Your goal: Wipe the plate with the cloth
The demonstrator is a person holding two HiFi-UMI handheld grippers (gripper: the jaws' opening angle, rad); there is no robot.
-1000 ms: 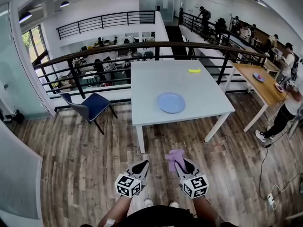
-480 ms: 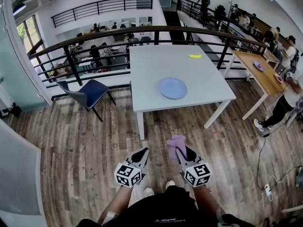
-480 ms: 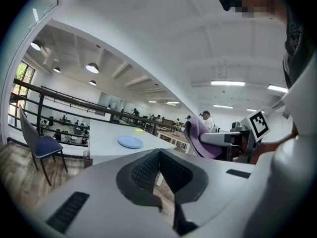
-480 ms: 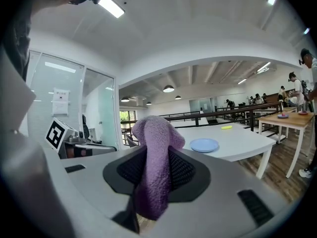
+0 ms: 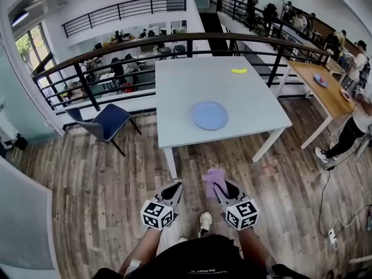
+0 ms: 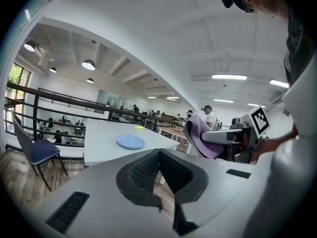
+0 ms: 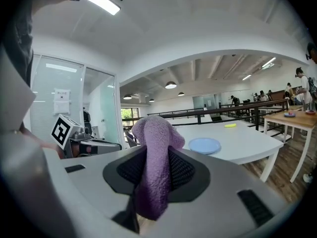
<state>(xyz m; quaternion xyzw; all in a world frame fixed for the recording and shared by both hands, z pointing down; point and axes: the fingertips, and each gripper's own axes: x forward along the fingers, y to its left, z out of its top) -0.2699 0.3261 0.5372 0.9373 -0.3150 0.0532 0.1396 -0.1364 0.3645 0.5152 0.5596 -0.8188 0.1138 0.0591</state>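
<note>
Plate (image 5: 210, 115): round, pale blue, flat on the white worktop (image 5: 256, 86), toward its near edge, well ahead of both tools. Cloth (image 5: 213, 178): purple, fuzzy, bunched, pinched lengthwise in the right hand-held gripper (image 5: 217, 186), long axis along the jaws, loose end pointing toward the worktop. Left hand-held gripper (image 5: 175, 189): jaws pressed together, nothing between.

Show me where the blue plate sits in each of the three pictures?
Head view: blue plate above centre, on the white table.
Left gripper view: plate left of centre, on the table.
Right gripper view: plate right of centre, beyond the purple cloth.
Shared landmark: the yellow object farther back on that table.
</note>
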